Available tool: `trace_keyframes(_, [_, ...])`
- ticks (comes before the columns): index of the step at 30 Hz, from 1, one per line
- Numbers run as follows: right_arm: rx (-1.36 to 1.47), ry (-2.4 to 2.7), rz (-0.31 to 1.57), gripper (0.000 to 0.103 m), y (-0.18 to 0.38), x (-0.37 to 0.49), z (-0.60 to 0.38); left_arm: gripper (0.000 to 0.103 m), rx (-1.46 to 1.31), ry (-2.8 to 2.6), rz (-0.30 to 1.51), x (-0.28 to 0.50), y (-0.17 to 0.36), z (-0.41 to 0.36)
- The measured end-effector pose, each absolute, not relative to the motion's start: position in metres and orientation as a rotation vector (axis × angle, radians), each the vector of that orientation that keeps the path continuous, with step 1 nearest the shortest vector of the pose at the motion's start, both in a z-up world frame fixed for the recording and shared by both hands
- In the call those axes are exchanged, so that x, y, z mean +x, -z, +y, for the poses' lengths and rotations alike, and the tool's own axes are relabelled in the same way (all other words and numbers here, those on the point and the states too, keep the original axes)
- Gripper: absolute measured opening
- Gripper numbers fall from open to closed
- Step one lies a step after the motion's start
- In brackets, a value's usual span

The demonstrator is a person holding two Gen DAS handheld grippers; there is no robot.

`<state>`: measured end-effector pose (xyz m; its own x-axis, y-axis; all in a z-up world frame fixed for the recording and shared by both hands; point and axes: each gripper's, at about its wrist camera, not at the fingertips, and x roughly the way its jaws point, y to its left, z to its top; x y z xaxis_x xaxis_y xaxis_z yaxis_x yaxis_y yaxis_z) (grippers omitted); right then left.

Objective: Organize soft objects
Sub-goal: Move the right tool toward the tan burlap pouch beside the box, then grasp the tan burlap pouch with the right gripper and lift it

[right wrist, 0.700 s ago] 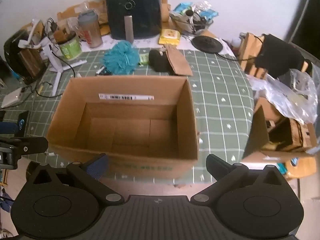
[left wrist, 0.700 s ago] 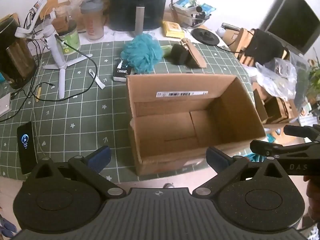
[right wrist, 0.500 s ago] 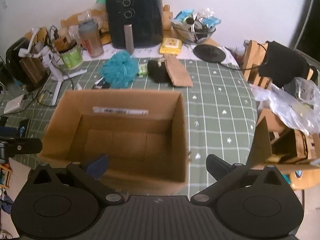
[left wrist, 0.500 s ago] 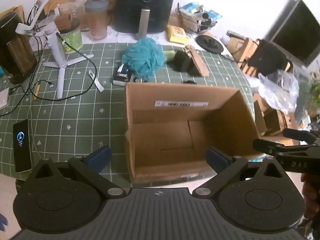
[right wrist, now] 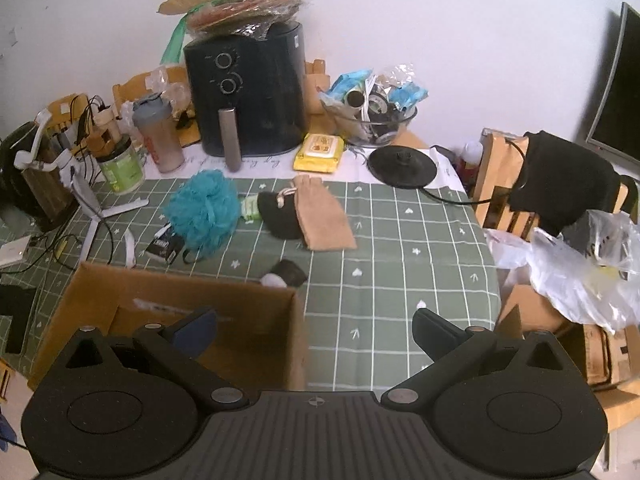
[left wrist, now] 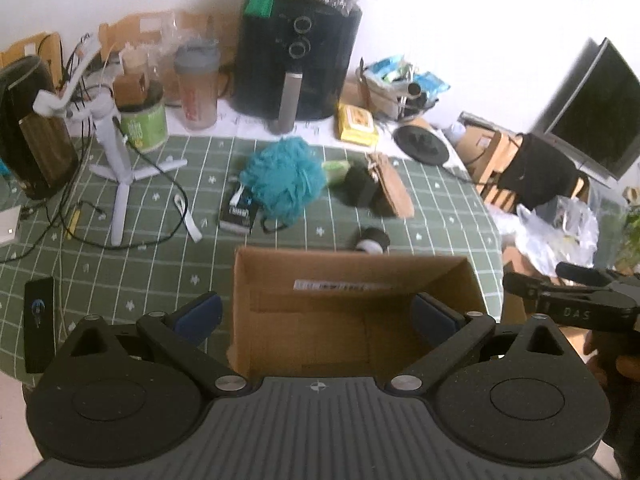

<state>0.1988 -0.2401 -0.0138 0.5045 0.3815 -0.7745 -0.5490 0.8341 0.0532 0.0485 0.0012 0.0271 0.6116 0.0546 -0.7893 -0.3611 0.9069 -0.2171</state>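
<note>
Fingers of both grippers stand spread wide with nothing between them: the left gripper [left wrist: 316, 316] hangs over the near end of the open cardboard box [left wrist: 352, 276], the right gripper [right wrist: 314, 330] over that box's right wall and the green checked desk [right wrist: 400, 240] beside it. The box looks empty, so the sorting seems barely begun.

Just past the box's far rim lies a small black-and-white roll [right wrist: 286, 274], the nearest soft piece. Farther on sit the teal bath pouf [right wrist: 204, 208], the black pouch [right wrist: 280, 216] and the tan drawstring bag [right wrist: 324, 216] lying against it.

The step in hand is probably a reach for one of these. It would go best with one gripper crossing the rim and taking a single item squarely. The pouf will squash, so the fingers should bite deep into its bulk. Its cord loop trails toward a small dark packet [right wrist: 164, 246] and could drag it.
</note>
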Motion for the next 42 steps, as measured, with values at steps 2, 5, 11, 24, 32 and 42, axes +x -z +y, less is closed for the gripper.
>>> trace_keyframes(2, [-0.223,-0.565,0.893,0.103,0.019,0.208,-0.241,0.103,-0.388,-0.244,0.888,0.049,-0.025,0.004])
trace_keyframes(5, [-0.206,-0.560,0.910,0.103,0.030,0.210,-0.242,0.103,-0.406,-0.231,0.898,0.049,-0.019,0.010])
trace_keyframes(11, [-0.139,-0.585,0.908,0.103,0.034,0.216,-0.247,0.103,-0.404,-0.220,0.884,0.049,-0.010,0.022])
trace_keyframes(24, [-0.178,-0.617,0.901,0.103,0.033,0.227,-0.236,0.103,-0.348,-0.159,0.853,0.046,-0.003,0.047])
trace_keyframes(32, [-0.185,-0.624,0.905,0.103,0.030,0.252,-0.239,0.103,-0.410,-0.109,0.876,0.044,0.009,0.052])
trace_keyframes(42, [-0.206,-0.698,0.885,0.103,0.050,0.305,-0.220,0.103,-0.371,-0.193,0.897,0.054,0.009,0.056])
